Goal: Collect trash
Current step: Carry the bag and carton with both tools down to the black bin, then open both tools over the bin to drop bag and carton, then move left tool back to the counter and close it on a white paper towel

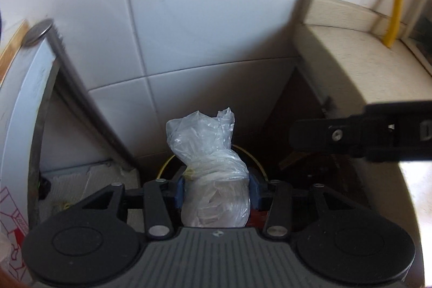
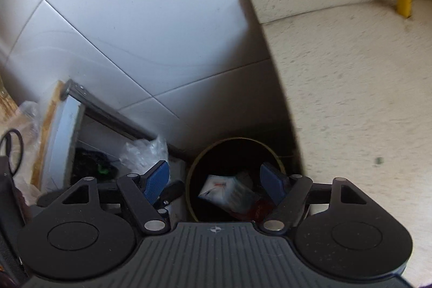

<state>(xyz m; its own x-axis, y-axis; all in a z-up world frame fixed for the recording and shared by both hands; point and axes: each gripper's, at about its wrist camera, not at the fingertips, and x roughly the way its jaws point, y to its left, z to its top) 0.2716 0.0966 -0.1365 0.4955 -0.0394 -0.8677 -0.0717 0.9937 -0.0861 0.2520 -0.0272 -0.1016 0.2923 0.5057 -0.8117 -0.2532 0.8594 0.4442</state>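
Clamped in the left claw point(image 1: 216, 189), a twisted plastic bag point(image 1: 213, 169) hangs above the round bin point(image 2: 235, 180), not yet dropped. Right claw point(image 2: 214, 181) hovers wide open, empty. Wrappers point(image 2: 229, 193) already lie inside; releasing the bag remains.

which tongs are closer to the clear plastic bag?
Left. The left tongs are shut on the clear plastic bag, above the trash bin. The right tongs hang open and empty beside it.
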